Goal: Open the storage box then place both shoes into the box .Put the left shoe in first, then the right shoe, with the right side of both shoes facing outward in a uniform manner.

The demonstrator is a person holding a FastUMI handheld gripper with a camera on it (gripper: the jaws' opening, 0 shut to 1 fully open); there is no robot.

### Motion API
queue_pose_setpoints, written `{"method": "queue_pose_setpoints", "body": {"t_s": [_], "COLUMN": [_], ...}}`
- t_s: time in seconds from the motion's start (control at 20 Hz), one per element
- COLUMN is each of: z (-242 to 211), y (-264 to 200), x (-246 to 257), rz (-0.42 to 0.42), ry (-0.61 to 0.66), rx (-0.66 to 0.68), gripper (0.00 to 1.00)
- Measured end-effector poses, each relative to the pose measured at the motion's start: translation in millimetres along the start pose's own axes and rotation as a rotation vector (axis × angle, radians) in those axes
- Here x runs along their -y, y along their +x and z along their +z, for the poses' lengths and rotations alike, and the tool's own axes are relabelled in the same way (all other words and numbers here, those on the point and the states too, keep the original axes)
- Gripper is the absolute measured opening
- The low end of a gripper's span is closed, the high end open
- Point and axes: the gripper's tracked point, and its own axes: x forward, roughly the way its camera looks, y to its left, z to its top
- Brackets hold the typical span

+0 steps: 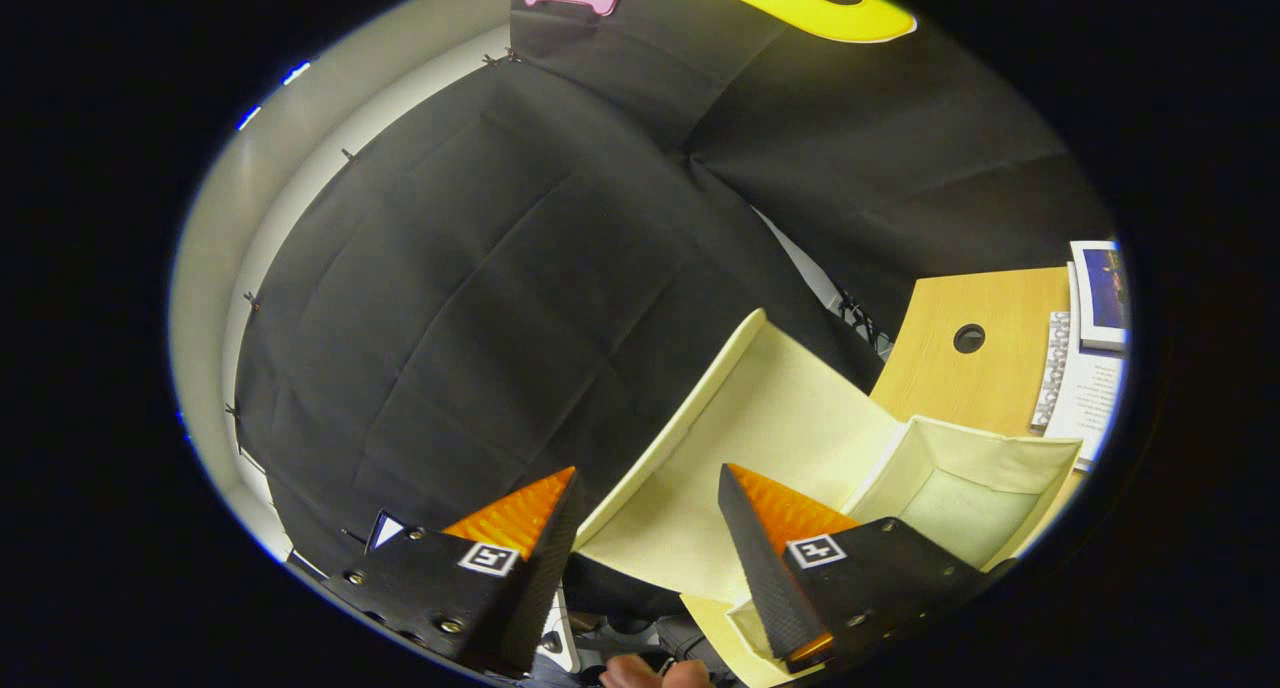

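Observation:
The cream fabric storage box [1000, 458] sits on a wooden table, just ahead of my right finger. Its inside [960, 513] shows a pale bare floor. The box's lid [770, 418] stands raised and swung back, a broad cream flap reaching up and away from the box. My gripper [648, 471] is open, and the lower part of the lid lies in the gap between the fingers. The lid's free edge [670, 433] runs close past my left finger; whether either finger touches the lid I cannot tell. The view is strongly tilted.
The light wooden table [950, 388] has a round hole [968, 338] beyond the box. Printed sheets and a booklet [1090, 348] lie past it. Black cloth walls [480, 298] rise behind the lid. A person's fingertips [650, 673] show below my fingers.

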Motion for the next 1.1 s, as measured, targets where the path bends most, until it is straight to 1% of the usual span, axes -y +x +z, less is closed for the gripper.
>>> {"method": "queue_pose_setpoints", "body": {"t_s": [0.05, 0.2, 0.3, 0.5, 0.7, 0.9, 1.1], "z": [4, 10, 13, 19, 18, 3, -17], "y": [-5, -26, -47, -98, -154, -199, -241], "x": [-1, 1, 6, 20, 42, 64, 99], "rz": [0.0, -0.017, -0.043, -0.118, -0.216, -0.281, -0.394], "ry": [0.001, -0.009, -0.016, -0.045, -0.069, -0.055, -0.053], "rx": [0.008, 0.036, 0.056, 0.104, 0.164, 0.192, 0.214], "gripper": [0.85, 0.84, 0.85, 0.84, 0.85, 0.85, 0.85]}}
